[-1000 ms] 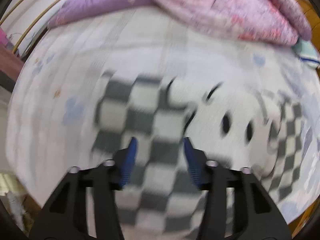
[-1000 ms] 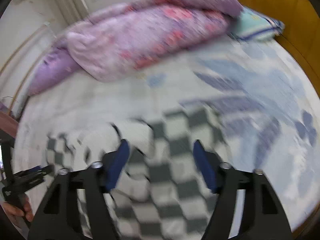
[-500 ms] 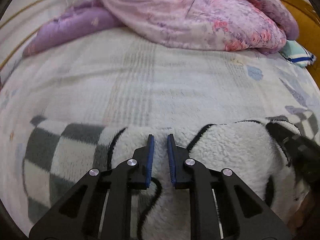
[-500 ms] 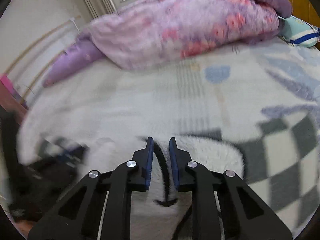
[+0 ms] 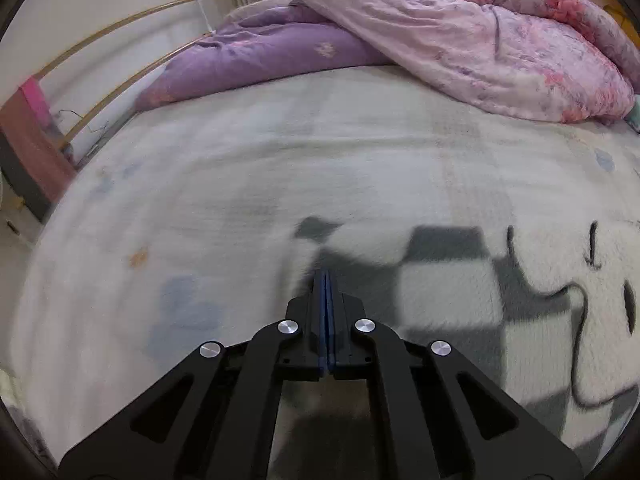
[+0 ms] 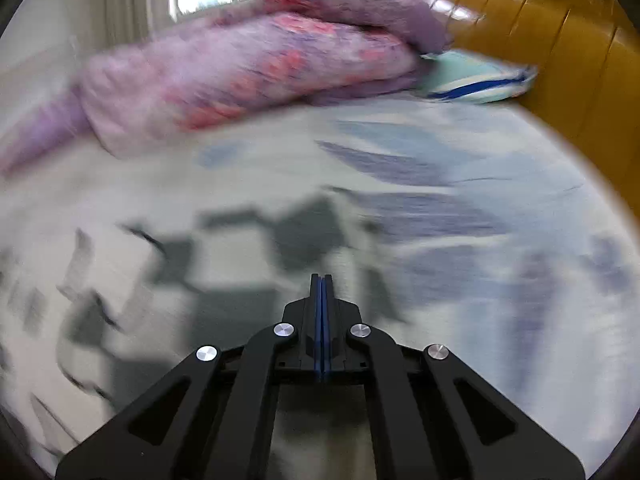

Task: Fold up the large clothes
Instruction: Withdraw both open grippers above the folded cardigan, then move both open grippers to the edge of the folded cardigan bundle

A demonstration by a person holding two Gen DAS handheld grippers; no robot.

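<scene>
As the left wrist camera sees it: the left gripper (image 5: 326, 274) has its blue pads pressed flat together, with no gap showing.
Left tips: over the left corner of the checkered fleece garment (image 5: 460, 292), at a grey square near its edge.
Left hold: cannot tell whether a thin lip of fleece is caught between the tips; none shows between the pads.
Garment, left view: spread on the bed sheet (image 5: 280, 152), running off to the right, with a black-line cartoon face on its white part.
Far side: a pink quilt (image 5: 480, 48) is heaped well apart from the garment.
Right wrist view: the right gripper (image 6: 322, 278) is likewise closed pad to pad, with nothing visible between.
Right tips: at the right border of the garment (image 6: 224, 272), where grey checks meet the patterned sheet (image 6: 500, 200); the picture is blurred.
Beyond: a striped pillow (image 6: 472, 80) lies against the wooden headboard (image 6: 560, 40).
Step judged: taking the two near corners for a fold.
Doing it well: probably check that each corner really is pinched, re-open and bite deeper into the thick pile if not, then lift both corners evenly so that the fold edge stays straight and clear of the quilt.
</scene>
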